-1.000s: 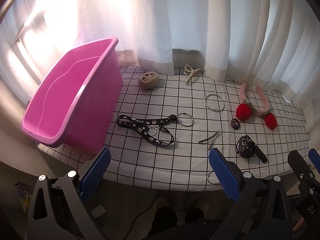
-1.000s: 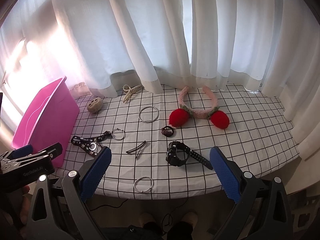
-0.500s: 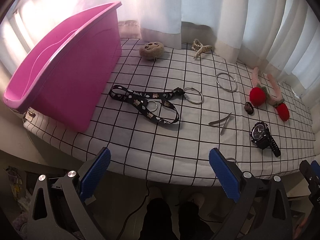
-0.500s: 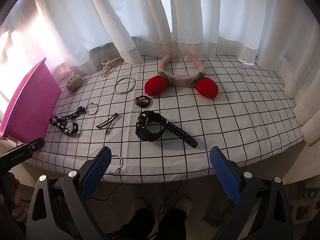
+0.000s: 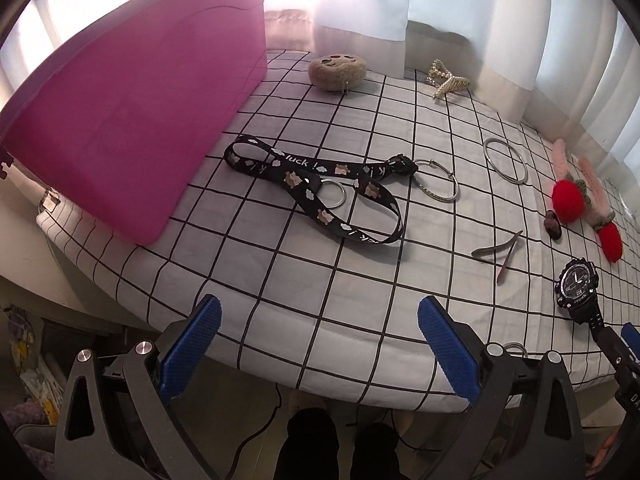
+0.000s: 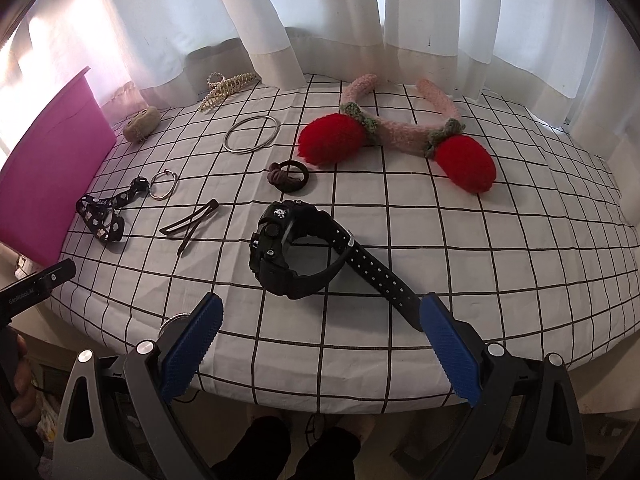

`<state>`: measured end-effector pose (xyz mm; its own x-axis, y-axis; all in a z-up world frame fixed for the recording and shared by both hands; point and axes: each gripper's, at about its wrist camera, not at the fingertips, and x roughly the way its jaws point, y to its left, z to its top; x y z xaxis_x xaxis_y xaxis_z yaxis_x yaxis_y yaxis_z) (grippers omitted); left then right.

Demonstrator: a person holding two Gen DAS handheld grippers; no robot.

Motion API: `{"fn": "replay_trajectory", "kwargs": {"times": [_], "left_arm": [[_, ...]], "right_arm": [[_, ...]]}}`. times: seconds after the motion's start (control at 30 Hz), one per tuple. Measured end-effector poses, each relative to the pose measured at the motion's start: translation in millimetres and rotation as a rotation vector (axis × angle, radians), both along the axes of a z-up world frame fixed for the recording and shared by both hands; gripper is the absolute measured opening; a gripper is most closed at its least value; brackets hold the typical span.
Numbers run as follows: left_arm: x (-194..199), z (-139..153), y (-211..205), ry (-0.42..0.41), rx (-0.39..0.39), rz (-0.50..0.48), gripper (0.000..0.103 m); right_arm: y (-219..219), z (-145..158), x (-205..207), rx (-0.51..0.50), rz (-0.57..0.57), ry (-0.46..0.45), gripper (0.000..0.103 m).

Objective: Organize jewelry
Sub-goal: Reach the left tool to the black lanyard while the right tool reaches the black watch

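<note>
A pink bin (image 5: 132, 120) stands at the table's left end; it also shows in the right wrist view (image 6: 52, 176). A black printed lanyard (image 5: 320, 196) lies beside it. My left gripper (image 5: 318, 354) is open and empty at the front edge, short of the lanyard. A black watch (image 6: 296, 256) lies just ahead of my right gripper (image 6: 320, 350), which is open and empty. A pink headband with red pompoms (image 6: 396, 136), a silver bangle (image 6: 251, 135), a dark hair tie (image 6: 288, 176), a hair clip (image 6: 192, 224) and a pearl claw clip (image 6: 226, 88) lie farther back.
A white cloth with a black grid (image 5: 320, 292) covers the table. White curtains (image 6: 320, 20) hang right behind it. A tan plush charm (image 5: 338, 72) sits near the bin. A thin bracelet (image 5: 436, 184) and a small ring (image 5: 514, 347) at the front edge lie on the cloth.
Both grippers have moved forward and lower toward the table. The lanyard and the watch now sit much closer to them. Nothing on the table has moved.
</note>
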<state>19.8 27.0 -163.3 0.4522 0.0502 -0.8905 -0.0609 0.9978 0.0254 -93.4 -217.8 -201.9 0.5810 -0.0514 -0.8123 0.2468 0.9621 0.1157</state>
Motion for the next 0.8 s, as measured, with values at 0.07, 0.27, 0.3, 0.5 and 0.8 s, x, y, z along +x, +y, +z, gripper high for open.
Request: {"fn": "replay_trajectory", "kwargs": {"times": [0.07, 0.27, 0.3, 0.5, 0.8], "left_arm": [[8, -6, -2, -0.007, -0.002, -0.013, 0.097], [39, -24, 7, 0.0, -0.016, 0.048, 0.097], [43, -27, 9, 0.001, -0.017, 0.054, 0.097], [54, -36, 6, -0.01, 0.0, 0.034, 0.097], [63, -43, 4, -0.016, -0.021, 0.037, 0.097]], "right_arm": [[1, -5, 5, -0.004, 0.021, -0.002, 0.094], [5, -14, 20, -0.022, 0.037, -0.019, 0.094], [6, -15, 22, -0.027, 0.038, -0.022, 0.094], [8, -21, 30, -0.071, 0.048, -0.029, 0.094], [0, -37, 45, -0.103, 0.038, 0.006, 0.094]]}}
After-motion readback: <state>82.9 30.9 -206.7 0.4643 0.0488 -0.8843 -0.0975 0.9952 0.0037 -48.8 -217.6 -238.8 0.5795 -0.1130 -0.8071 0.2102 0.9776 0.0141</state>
